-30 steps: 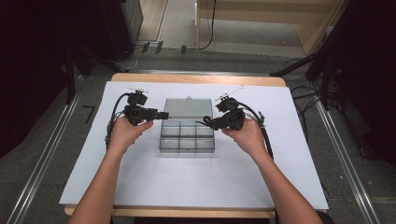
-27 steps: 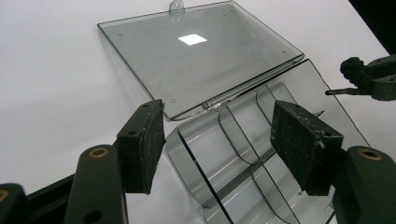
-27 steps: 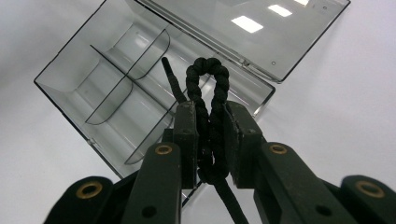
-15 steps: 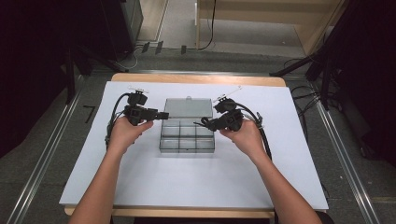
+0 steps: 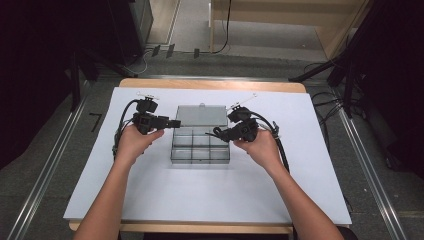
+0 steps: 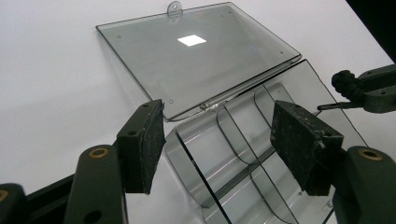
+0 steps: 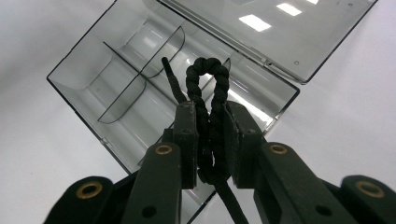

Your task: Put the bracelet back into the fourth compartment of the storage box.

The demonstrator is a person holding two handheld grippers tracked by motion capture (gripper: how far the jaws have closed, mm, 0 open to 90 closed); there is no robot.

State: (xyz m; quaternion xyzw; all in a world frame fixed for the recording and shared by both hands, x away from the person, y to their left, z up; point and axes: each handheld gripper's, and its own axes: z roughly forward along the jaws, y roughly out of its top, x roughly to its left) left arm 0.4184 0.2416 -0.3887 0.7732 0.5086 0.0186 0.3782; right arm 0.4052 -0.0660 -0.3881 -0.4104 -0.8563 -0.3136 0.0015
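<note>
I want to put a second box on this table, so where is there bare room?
The white table sheet is bare in front of the clear plastic compartment box, between the forearms, and along both side edges. It is crowded around the box: its open lid lies behind, the open left gripper and the right gripper, clamping a black braided cord, flank it.

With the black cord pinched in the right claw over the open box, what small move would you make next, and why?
Probably lower the right claw slightly and ease the black cord into a compartment of the clear box. Its lid lies flat open, the compartments look empty, and the left claw waits open at the box's corner.
</note>
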